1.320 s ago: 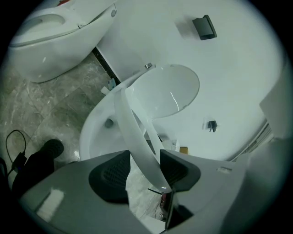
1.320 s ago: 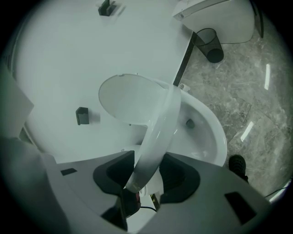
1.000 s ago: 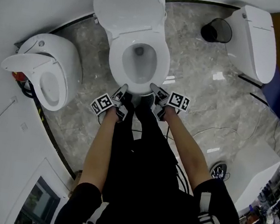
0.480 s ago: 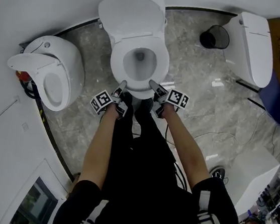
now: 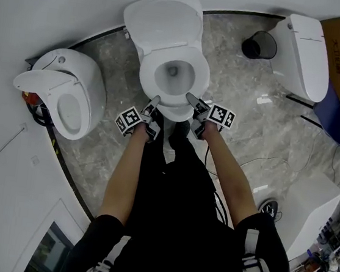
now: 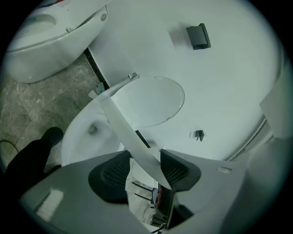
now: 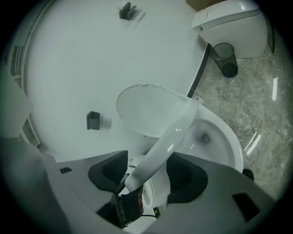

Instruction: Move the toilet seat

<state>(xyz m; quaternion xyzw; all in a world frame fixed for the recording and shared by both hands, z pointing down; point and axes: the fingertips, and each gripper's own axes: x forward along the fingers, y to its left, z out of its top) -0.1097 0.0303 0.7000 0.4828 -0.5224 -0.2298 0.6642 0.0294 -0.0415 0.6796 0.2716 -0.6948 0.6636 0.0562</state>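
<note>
While grey marbled floor [image 5: 238, 79] rings the toilet [image 5: 173, 111], your left tongs [image 6: 144, 170] pinch the lifted toilet seat [image 6: 119, 123] and your right tongs [image 7: 146, 176] have just been spreading around it.

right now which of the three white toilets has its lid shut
The white toilet at the head view's upper right, beside the black waste bin. The middle toilet and the left toilet both have raised lids.
</note>
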